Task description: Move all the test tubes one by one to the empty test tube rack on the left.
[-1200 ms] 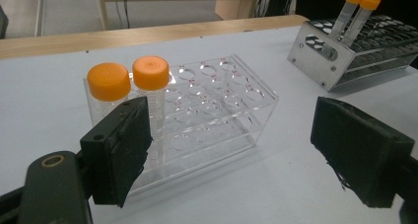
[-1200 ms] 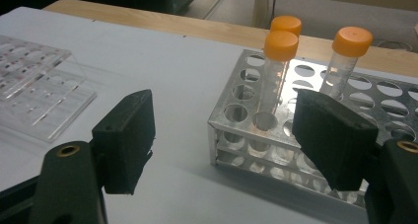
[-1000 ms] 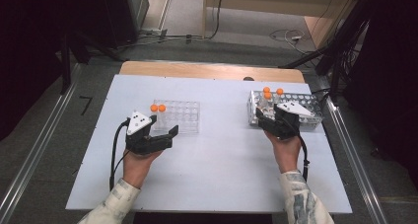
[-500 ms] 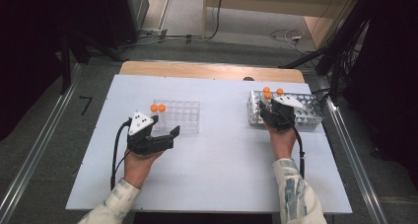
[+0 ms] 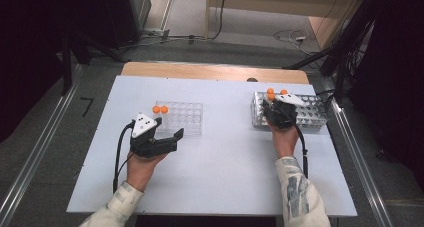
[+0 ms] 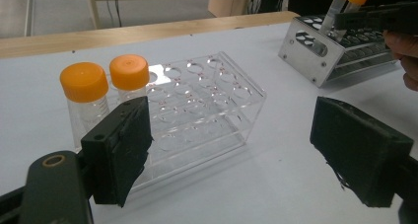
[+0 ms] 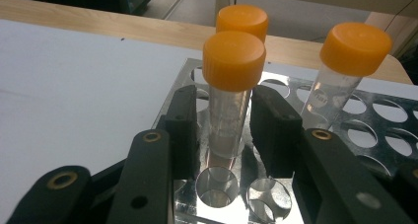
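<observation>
Right gripper (image 7: 221,123) has just been closing its jaws around the nearest orange-capped tube (image 7: 231,91); the black pads sit on both sides of the tube body and appear to press it. That tube stands upright in the metal rack (image 7: 379,120), at the rack's 9 o'clock end. A second capped tube (image 7: 242,20) stands straight behind it at 12 o'clock, and a third tube (image 7: 345,68) stands tilted at about 2 o'clock.

On the high view, the metal rack (image 5: 312,114) lies at 2 o'clock on the white table (image 5: 225,187), with the right gripper (image 5: 272,109) over its left end.

Left gripper (image 6: 231,155) stands wide open, nothing between the pads, resting low over the table. Ahead of it at 11 o'clock sits the clear plastic rack (image 6: 212,105), holding two orange-capped tubes (image 6: 106,81) side by side at its 9 o'clock end, behind the left jaw. On the high view the left gripper (image 5: 170,137) sits just beside the clear rack (image 5: 185,117), at its 7 o'clock corner.
</observation>
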Available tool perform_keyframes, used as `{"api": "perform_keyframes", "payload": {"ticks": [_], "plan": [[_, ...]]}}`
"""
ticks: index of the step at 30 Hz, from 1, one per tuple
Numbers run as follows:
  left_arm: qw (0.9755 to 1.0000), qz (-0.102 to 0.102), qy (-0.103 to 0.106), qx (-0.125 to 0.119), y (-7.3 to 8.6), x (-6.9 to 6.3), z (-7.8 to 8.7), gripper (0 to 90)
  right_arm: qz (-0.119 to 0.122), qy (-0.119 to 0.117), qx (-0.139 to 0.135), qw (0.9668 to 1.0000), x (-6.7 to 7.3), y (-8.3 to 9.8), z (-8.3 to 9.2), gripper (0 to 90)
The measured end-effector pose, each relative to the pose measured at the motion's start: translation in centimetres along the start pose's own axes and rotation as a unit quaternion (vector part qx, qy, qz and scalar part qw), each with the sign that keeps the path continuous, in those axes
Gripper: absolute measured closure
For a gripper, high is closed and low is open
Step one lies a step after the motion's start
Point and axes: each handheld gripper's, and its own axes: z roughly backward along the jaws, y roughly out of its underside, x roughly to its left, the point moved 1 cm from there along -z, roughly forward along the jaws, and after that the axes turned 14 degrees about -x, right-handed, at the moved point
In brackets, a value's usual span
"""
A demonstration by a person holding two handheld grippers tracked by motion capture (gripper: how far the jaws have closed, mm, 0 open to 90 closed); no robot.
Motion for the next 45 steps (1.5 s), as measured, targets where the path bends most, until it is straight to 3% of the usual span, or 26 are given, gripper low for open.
{"api": "perform_keyframes", "payload": {"ticks": [9, 17, 31, 40, 45], "plan": [[1.0000, -0.003, 0.002, 0.002, 0.0, -0.2, 0.0, 16.2, -0.010, 0.004, 0.000, 0.9999, -0.4, -0.1, 0.1, 69.6], [1.0000, -0.002, 0.002, 0.003, 0.1, -0.2, -0.1, 16.1, -0.014, 0.001, -0.014, 0.9998, -0.3, -0.4, 0.4, 71.4], [1.0000, -0.003, 0.001, 0.002, 0.1, -0.2, -0.1, 16.1, -0.016, -0.002, -0.057, 0.9982, -0.5, -3.3, 2.2, 71.7], [1.0000, -0.003, 0.002, -0.001, 0.1, -0.2, 0.0, 15.9, -0.012, -0.011, -0.085, 0.9962, -0.6, -5.1, 4.1, 71.8], [1.0000, -0.002, 0.002, 0.001, 0.1, -0.3, -0.1, 15.9, -0.018, -0.040, -0.086, 0.9953, -0.2, -5.7, 5.2, 71.8]]}}
